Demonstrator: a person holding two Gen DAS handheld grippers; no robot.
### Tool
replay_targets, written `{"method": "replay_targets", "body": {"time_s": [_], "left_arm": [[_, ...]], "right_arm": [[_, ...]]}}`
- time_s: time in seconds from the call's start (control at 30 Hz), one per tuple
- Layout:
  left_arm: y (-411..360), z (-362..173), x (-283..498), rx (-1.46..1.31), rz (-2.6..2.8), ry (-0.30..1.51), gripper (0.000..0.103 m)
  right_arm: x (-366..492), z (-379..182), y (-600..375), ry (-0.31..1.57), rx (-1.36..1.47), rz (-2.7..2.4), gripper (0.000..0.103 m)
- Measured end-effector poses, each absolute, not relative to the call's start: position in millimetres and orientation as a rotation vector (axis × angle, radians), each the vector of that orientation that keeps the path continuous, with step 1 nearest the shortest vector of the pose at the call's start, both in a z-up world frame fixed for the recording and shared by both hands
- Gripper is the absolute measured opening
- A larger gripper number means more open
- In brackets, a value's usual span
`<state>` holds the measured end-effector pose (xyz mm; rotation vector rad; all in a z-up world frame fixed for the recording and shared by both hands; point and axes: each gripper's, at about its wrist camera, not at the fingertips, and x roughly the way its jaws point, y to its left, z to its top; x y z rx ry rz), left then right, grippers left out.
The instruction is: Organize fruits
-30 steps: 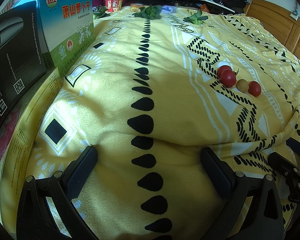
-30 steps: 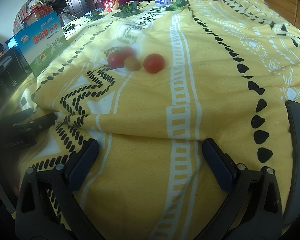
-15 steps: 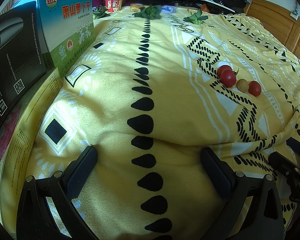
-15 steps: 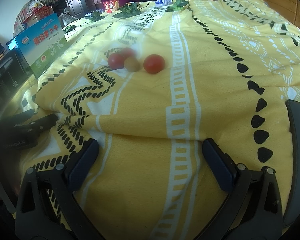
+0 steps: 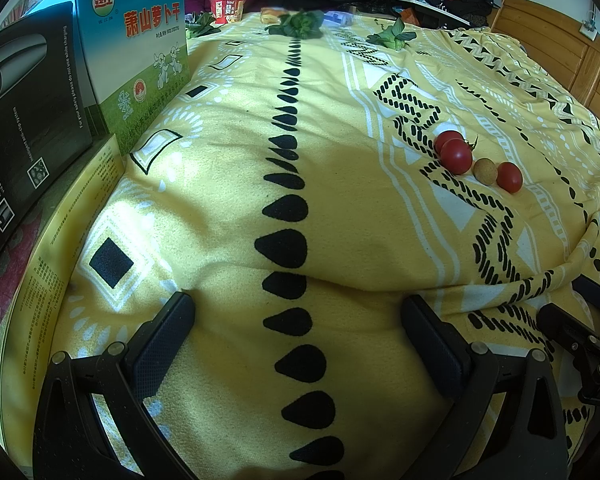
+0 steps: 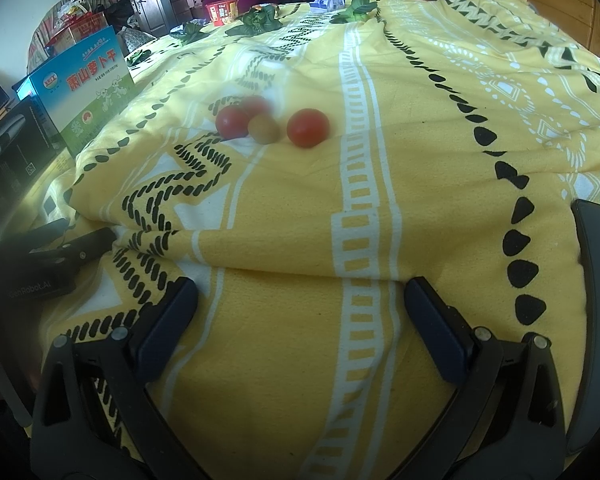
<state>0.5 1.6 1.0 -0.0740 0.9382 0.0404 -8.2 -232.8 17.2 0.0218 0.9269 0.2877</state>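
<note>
Three red tomatoes and one small brown round fruit lie in a loose row on the yellow patterned blanket (image 5: 228,184). In the left wrist view the front tomato (image 5: 456,157) hides part of another behind it, with the brown fruit (image 5: 485,170) and a third tomato (image 5: 509,177) to its right. In the right wrist view the tomatoes (image 6: 308,127) (image 6: 232,122) flank the brown fruit (image 6: 263,129). My left gripper (image 5: 298,328) is open and empty, low over the blanket's near edge. My right gripper (image 6: 300,312) is open and empty, well short of the fruits.
A blue-green carton (image 5: 136,44) and a black box (image 5: 24,112) stand at the left edge. Leafy greens (image 5: 298,24) and a red cup (image 5: 226,10) lie at the far end, where a person sits. A dark flat object (image 6: 598,320) lies at the right.
</note>
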Motion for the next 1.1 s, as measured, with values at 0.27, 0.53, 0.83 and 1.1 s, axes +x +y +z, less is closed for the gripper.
{"method": "replay_targets", "body": {"time_s": [0.27, 0.53, 0.83, 1.1], "left_arm": [[1.7, 1.0, 0.5, -0.074, 0.04, 0.938, 0.103], [1.8, 1.0, 0.5, -0.074, 0.04, 0.938, 0.103], [0.1, 2.7, -1.0, -0.069, 0.041, 0.939, 0.103], [-4.0, -0.7, 3.3, -0.055, 0.047, 0.949, 0.103]], "right_arm": [[-8.3, 17.0, -233.1, 0.926, 0.023, 0.288, 0.103], [-8.3, 17.0, -233.1, 0.927, 0.023, 0.288, 0.103], [-8.6, 17.8, -231.9, 0.929, 0.016, 0.285, 0.103], [-8.1, 17.1, -234.1, 0.924, 0.04, 0.299, 0.103]]}}
